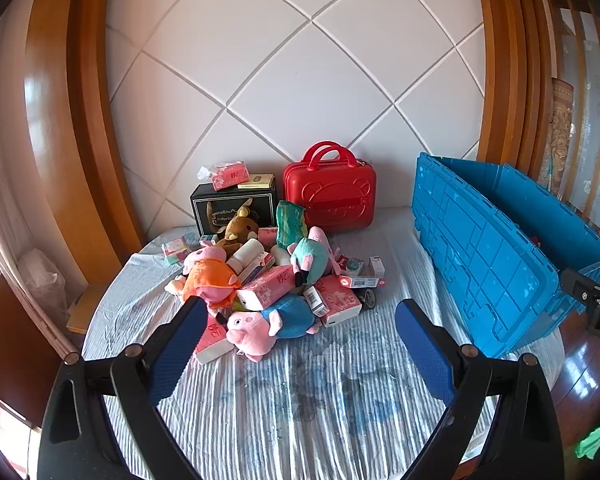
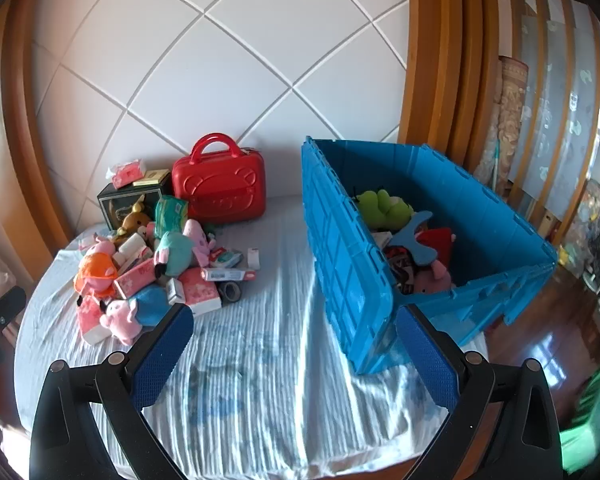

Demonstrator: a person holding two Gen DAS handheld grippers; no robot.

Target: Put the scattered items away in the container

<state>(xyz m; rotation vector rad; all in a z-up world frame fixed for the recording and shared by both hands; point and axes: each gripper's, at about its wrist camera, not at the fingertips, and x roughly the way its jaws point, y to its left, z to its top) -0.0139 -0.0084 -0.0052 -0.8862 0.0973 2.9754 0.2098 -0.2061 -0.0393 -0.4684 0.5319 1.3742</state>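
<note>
A heap of toys and packets lies on the striped bed sheet [image 1: 300, 400]: a pink pig plush in blue [image 1: 268, 326], a pig plush in orange [image 1: 210, 276], a teal plush [image 1: 310, 258], pink tissue packs [image 1: 266, 288] and small boxes. The blue crate [image 2: 480, 216] stands at the right with its lid flap [image 1: 476, 256] up and holds a green plush [image 2: 384, 208] and other toys. My left gripper [image 1: 302, 320] is open and empty, just short of the heap. My right gripper [image 2: 294, 330] is open and empty, before the crate's near corner.
A red case [image 1: 330, 192] and a black box [image 1: 232, 206] with a tissue pack on top stand against the white padded wall. Wooden frames flank the bed. Glossy wooden floor [image 2: 540, 344] lies to the right of the crate.
</note>
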